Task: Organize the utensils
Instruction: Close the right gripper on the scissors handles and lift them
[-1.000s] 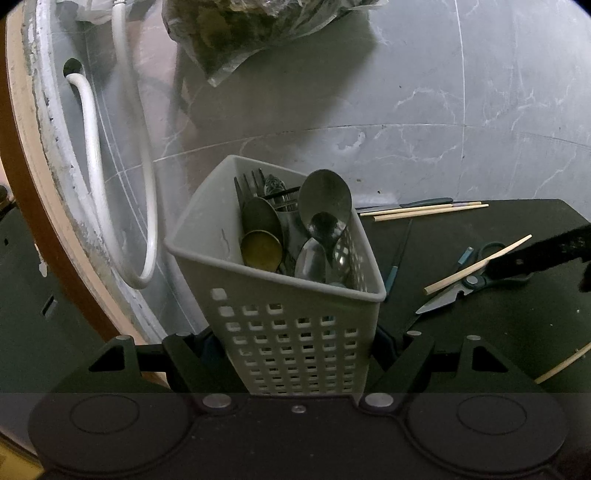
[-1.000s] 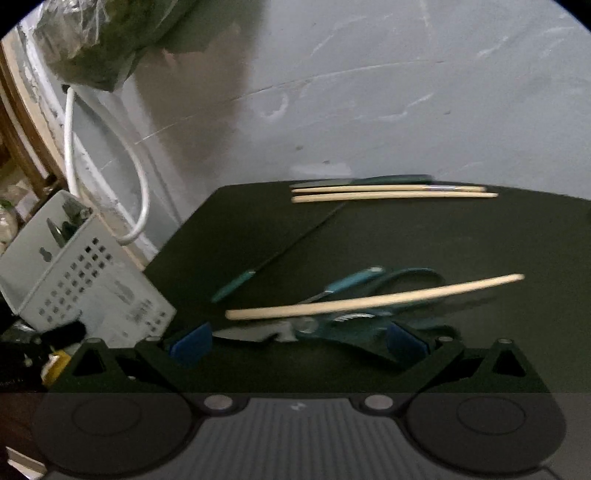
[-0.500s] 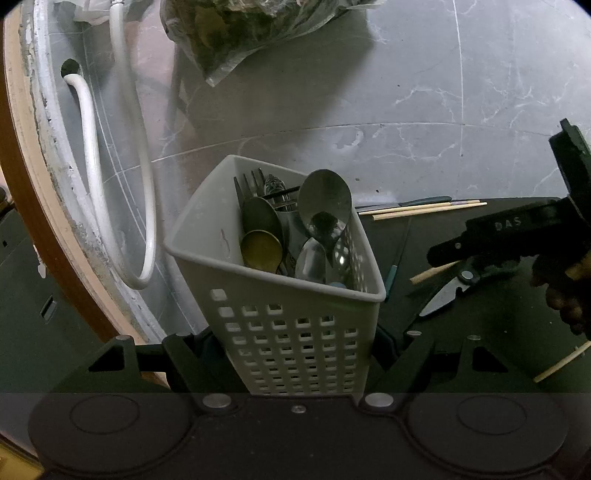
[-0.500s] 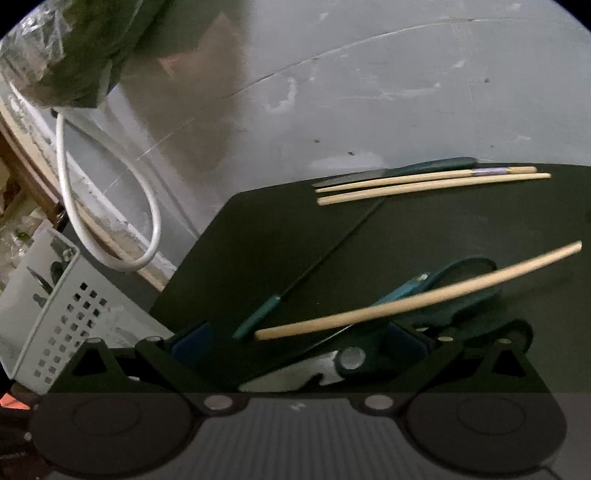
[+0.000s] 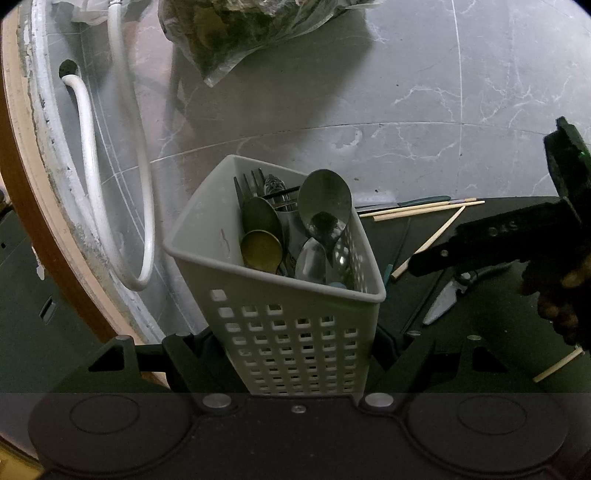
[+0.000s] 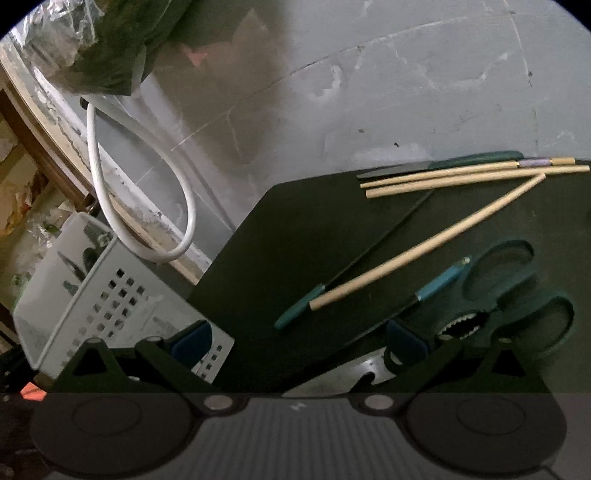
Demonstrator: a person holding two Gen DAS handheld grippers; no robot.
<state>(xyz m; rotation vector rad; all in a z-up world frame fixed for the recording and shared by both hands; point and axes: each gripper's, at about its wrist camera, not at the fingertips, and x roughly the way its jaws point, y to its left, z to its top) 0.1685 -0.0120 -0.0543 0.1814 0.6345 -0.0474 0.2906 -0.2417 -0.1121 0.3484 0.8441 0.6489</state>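
My left gripper (image 5: 291, 350) is shut on a pale perforated caddy (image 5: 295, 332) that holds several spoons (image 5: 325, 206) and forks. On the black mat (image 6: 277, 240) lie teal scissors (image 6: 517, 295), a loose chopstick (image 6: 424, 243), a chopstick pair (image 6: 472, 177), a teal-handled knife (image 6: 476, 160) and a thin teal-handled tool (image 6: 299, 314). My right gripper (image 6: 299, 343) is open and low over the mat, its right pad beside the scissors' pivot and the blade between its fingers. In the left wrist view the right gripper (image 5: 498, 240) reaches in from the right, held by a hand (image 5: 554, 302).
A white hose (image 5: 144, 206) loops down the grey marble wall left of the caddy. A plastic bag of greens (image 5: 258, 29) hangs above. Another chopstick (image 5: 557, 365) lies near the mat's front right. A wooden edge (image 5: 22, 184) runs along the far left.
The right gripper came in over the mat and dropped down at the scissors. The loose chopstick swung off the scissors, its far end now by the pair. The left gripper and caddy stayed still.
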